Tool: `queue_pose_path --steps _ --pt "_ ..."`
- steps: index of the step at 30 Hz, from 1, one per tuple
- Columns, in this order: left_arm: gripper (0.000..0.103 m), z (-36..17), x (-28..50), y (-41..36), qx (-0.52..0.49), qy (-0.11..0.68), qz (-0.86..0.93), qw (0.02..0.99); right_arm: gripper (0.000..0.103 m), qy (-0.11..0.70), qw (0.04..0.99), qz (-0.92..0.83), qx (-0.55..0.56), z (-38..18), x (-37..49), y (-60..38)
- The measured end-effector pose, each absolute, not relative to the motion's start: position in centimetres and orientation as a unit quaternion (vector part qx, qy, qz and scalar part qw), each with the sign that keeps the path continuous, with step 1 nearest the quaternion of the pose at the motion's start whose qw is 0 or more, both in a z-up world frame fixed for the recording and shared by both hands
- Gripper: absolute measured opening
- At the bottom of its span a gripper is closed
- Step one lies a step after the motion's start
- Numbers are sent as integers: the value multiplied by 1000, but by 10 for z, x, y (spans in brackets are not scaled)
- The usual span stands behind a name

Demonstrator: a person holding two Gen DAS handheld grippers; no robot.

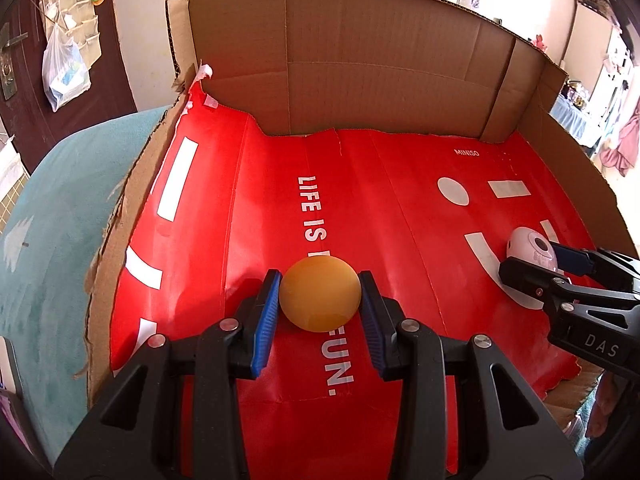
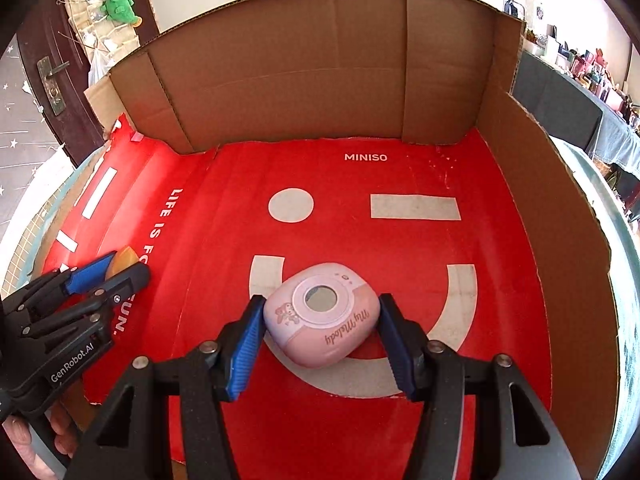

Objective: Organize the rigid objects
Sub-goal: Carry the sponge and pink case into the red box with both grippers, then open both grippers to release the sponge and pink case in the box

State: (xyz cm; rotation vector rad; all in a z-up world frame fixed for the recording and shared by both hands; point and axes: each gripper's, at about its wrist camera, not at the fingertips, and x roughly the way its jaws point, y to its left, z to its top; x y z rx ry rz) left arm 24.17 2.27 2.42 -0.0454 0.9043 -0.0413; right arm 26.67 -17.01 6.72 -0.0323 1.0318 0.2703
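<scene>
On the red MINISO sheet (image 2: 400,240), your left gripper (image 1: 320,300) clamps an orange ball (image 1: 320,295), while your right gripper (image 2: 322,330) clamps the pink My Melody case (image 2: 322,320).

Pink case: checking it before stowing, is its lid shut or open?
Shut: the pink case shows one closed rounded shell between the right gripper pads, no gap.

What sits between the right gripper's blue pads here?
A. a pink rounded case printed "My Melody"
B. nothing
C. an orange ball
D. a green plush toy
A: the pink case fills the gap between the right gripper's pads.
</scene>
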Motion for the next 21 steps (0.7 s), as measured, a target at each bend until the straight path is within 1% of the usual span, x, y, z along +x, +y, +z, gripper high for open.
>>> queue_pose_path --steps 5,7,8,11,15,18,20,21 --pt "37 24 242 23 -22 436 -20 899 59 492 861 129 -13 67 266 -170" --pt "39 24 241 22 -21 436 -21 899 59 493 861 129 -12 68 267 -170" --pt "44 25 241 22 -20 436 -24 899 59 493 860 129 -12 68 267 -170" --pt "55 25 240 20 -23 437 -33 899 59 493 861 129 -12 67 267 -170" --pt "63 27 238 20 -18 435 -34 900 59 493 860 131 -8 68 266 -172" --pt "65 29 236 19 -16 434 -35 900 60 489 862 135 -3 70 264 -173" --pt "66 31 234 17 -15 432 -35 901 65 481 866 135 -5 74 261 -172" --pt "66 33 232 17 -13 430 -35 902 67 476 869 136 -5 76 260 -172"
